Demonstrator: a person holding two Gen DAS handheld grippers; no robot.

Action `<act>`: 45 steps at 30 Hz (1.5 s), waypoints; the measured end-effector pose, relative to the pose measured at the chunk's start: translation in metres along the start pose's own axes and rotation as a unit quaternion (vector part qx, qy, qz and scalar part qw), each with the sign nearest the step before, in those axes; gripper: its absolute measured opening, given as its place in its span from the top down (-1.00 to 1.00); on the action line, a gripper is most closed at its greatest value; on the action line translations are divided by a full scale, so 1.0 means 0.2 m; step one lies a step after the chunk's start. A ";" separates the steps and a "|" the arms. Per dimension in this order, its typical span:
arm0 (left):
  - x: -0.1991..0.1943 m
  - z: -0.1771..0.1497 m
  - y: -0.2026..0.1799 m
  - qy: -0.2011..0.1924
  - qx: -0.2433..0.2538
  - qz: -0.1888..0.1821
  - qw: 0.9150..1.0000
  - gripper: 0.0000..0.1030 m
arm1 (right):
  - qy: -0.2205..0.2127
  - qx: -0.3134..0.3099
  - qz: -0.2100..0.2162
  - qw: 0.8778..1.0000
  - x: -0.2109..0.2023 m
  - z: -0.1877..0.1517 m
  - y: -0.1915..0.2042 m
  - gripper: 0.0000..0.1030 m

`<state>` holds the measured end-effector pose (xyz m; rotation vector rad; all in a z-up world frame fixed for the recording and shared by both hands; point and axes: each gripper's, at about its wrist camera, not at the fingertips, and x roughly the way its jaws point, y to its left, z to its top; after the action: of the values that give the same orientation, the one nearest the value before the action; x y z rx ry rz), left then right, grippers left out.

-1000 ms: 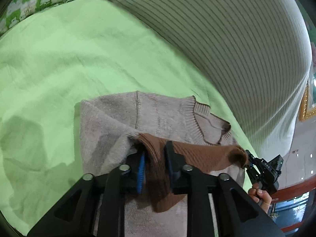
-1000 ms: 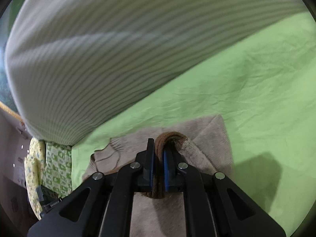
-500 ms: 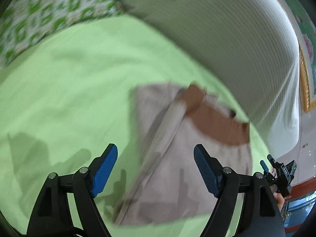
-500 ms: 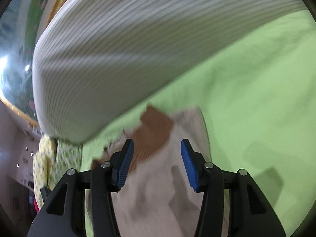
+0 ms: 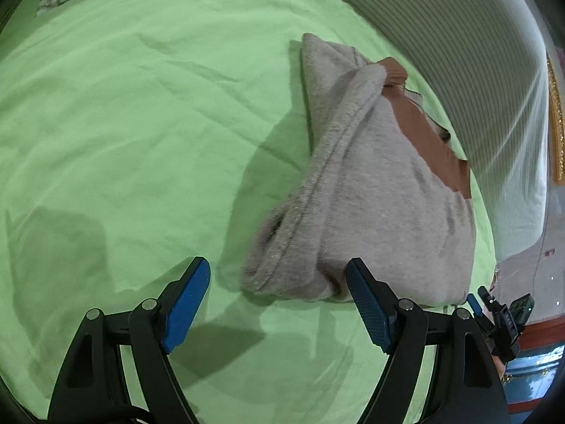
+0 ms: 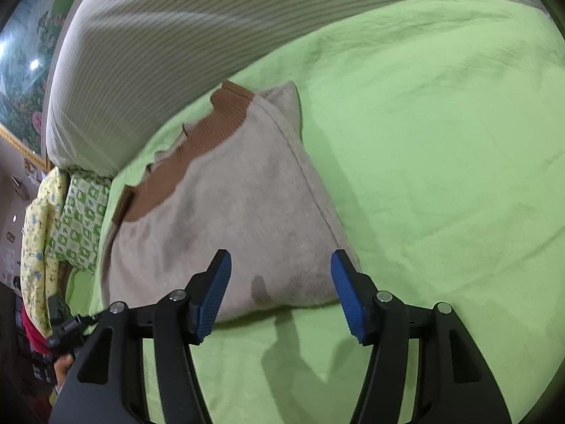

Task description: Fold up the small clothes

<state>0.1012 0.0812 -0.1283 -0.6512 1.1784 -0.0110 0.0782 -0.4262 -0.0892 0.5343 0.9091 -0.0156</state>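
Sweater (image 5: 385, 212) released; both grippers' fingers (image 6: 215, 293) spread, empty.

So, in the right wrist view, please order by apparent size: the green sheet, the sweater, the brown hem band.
1. green sheet, fills most of the view
2. sweater
3. brown hem band
The sweater lies nearer the camera, which enlarges it, but the order is still clear.

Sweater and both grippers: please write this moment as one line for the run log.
left gripper: open, empty | right gripper: open, empty | sweater: folded, lying on green sheet, brown hem on top
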 end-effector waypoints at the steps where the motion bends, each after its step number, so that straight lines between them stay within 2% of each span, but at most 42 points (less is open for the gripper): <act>1: 0.01 0.00 -0.02 0.000 0.006 0.001 1.000 -0.46 | 0.003 -0.015 -0.006 1.000 0.01 0.01 0.01 -0.16; 3: 0.02 0.01 -0.05 0.003 0.018 0.005 1.000 -0.30 | -0.006 -0.036 -0.028 0.999 0.00 0.02 0.02 -0.16; 7: 0.04 0.02 -0.10 0.001 0.034 0.015 0.999 -0.23 | -0.011 -0.031 -0.035 0.999 0.02 0.07 -0.03 -0.16; 8: 0.05 0.02 -0.10 0.001 0.038 0.018 0.999 -0.14 | -0.003 -0.030 -0.037 0.999 0.04 0.07 -0.04 -0.16; 10: 0.06 0.03 -0.11 0.003 0.052 0.020 0.998 0.26 | 0.033 -0.036 -0.021 0.999 0.10 0.07 -0.04 -0.14; 11: 0.07 0.03 -0.12 0.005 0.059 0.017 0.998 0.59 | 0.046 -0.045 -0.019 0.998 0.13 0.07 -0.03 0.17; 12: 0.07 0.03 -0.13 0.008 0.068 0.015 0.998 0.66 | 0.059 -0.061 -0.025 0.996 0.15 0.06 -0.01 0.58; 13: 0.07 0.03 -0.14 0.007 0.081 0.019 0.996 0.71 | 0.068 -0.077 -0.031 0.994 0.16 0.05 0.01 0.71; 15: 0.06 0.04 -0.17 0.009 0.102 0.022 0.994 0.78 | 0.067 -0.087 -0.030 0.993 0.13 0.06 0.04 0.77; 18: -0.05 0.06 -0.22 0.002 0.123 0.001 0.992 0.79 | 0.052 -0.088 -0.014 0.995 0.02 0.12 0.05 0.80; 19: -0.10 0.06 -0.24 -0.007 0.116 0.009 0.993 0.79 | 0.048 -0.094 -0.012 0.994 -0.02 0.14 0.05 0.80; 22: -0.14 0.08 -0.24 -0.002 0.146 0.010 0.989 0.83 | 0.050 -0.116 -0.020 0.992 -0.08 0.19 0.05 0.81; 24: -0.08 0.08 -0.19 0.018 0.149 0.022 0.988 0.83 | 0.065 -0.125 -0.033 0.989 -0.03 0.19 0.03 0.81; 28: 0.08 0.08 -0.04 0.054 0.117 0.029 0.991 0.79 | 0.106 -0.143 -0.076 0.981 0.13 0.13 0.04 0.81; 29: 0.08 0.09 -0.03 0.051 0.109 0.024 0.992 0.65 | 0.108 -0.137 -0.080 0.981 0.15 0.12 0.04 0.81; 30: 0.06 0.10 -0.03 0.052 0.102 0.026 0.993 0.39 | 0.110 -0.128 -0.076 0.983 0.15 0.13 0.03 0.78; 31: 0.04 0.11 -0.02 0.055 0.094 0.037 0.993 0.30 | 0.107 -0.116 -0.079 0.984 0.14 0.14 0.02 0.76; 32: 0.02 0.11 -0.02 0.052 0.092 0.043 0.994 0.19 | 0.101 -0.110 -0.082 0.985 0.12 0.15 0.02 0.64; 34: -0.06 0.14 -0.06 0.036 0.099 0.056 0.993 0.10 | 0.081 -0.103 -0.079 0.988 0.05 0.17 0.03 0.61; 36: -0.12 0.16 -0.09 0.018 0.103 0.060 0.993 -0.08 | 0.054 -0.095 -0.072 0.991 -0.01 0.21 0.05 0.58; 38: -0.16 0.22 -0.18 -0.007 0.106 0.054 0.993 -0.11 | 0.031 -0.087 -0.054 0.994 -0.03 0.27 0.09 0.54; 40: -0.17 0.27 -0.28 -0.025 0.115 0.052 0.992 -0.12 | 0.020 -0.093 -0.044 0.994 0.00 0.33 0.15 0.53; 42: -0.15 0.33 -0.40 -0.037 0.137 0.051 0.989 -0.23 | 0.010 -0.100 -0.042 0.994 0.06 0.38 0.22 0.53; 44: -0.09 0.37 -0.53 -0.048 0.163 0.071 0.983 -0.31 | 0.002 -0.108 -0.035 0.994 0.13 0.43 0.28 0.50; 45: -0.07 0.39 -0.57 -0.051 0.176 0.084 0.979 -0.37 | 0.002 -0.110 -0.039 0.993 0.17 0.46 0.30 0.38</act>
<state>0.1999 0.0290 -0.0438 -0.2362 1.0941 -0.0431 0.1815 -0.4086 -0.0429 0.2932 0.9214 0.0143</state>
